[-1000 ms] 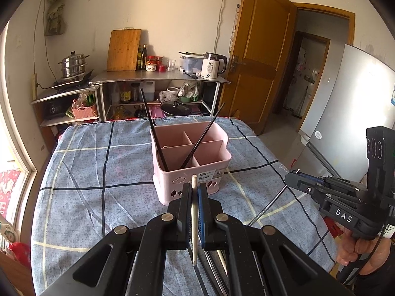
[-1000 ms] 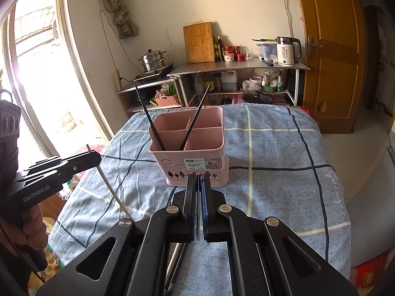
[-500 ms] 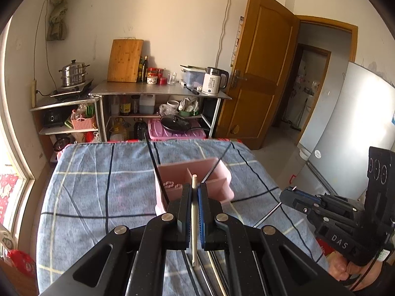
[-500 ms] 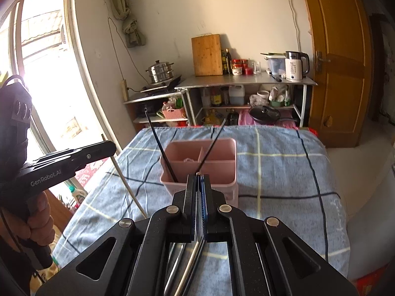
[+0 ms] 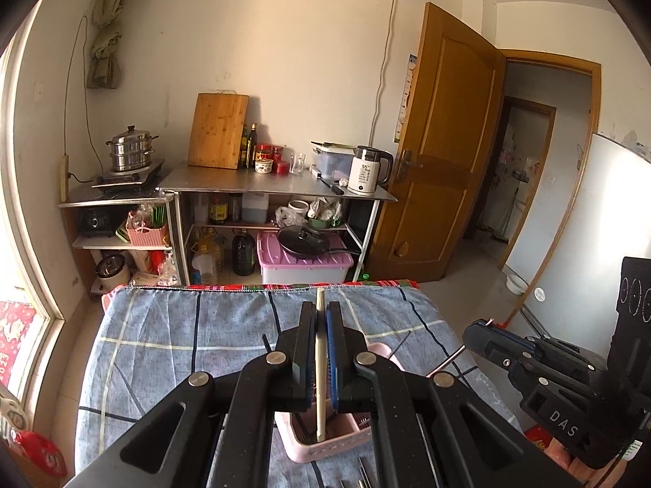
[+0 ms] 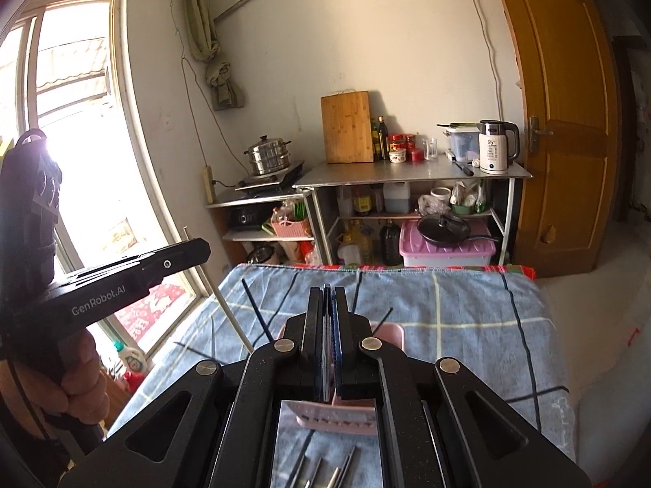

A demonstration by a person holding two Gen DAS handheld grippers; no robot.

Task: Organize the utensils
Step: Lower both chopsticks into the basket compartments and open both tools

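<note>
My left gripper [image 5: 320, 305] is shut on a pale chopstick [image 5: 320, 366] that runs lengthwise between its pads, lifted above the pink utensil caddy [image 5: 325, 445]. The right wrist view shows the same pale chopstick [image 6: 228, 305] slanting down from the left gripper [image 6: 195, 248]. My right gripper [image 6: 328, 290] is shut on a thin metal chopstick [image 5: 447, 362], which pokes out below the right gripper [image 5: 484, 331] in the left wrist view. Two black chopsticks [image 6: 256, 313] lean in the caddy [image 6: 390, 333], which is mostly hidden behind the jaws.
A blue checked cloth [image 6: 468, 317] covers the table. Several metal utensils [image 6: 321, 471] lie on it near the front edge. Beyond the table stand a steel shelf unit [image 5: 276, 187] with a kettle [image 5: 368, 171], a window on the left and a wooden door [image 5: 443, 154].
Both grippers have risen and tipped upward, each still gripping its chopstick. The caddy has dropped from the middle of both views to beneath the jaws.
</note>
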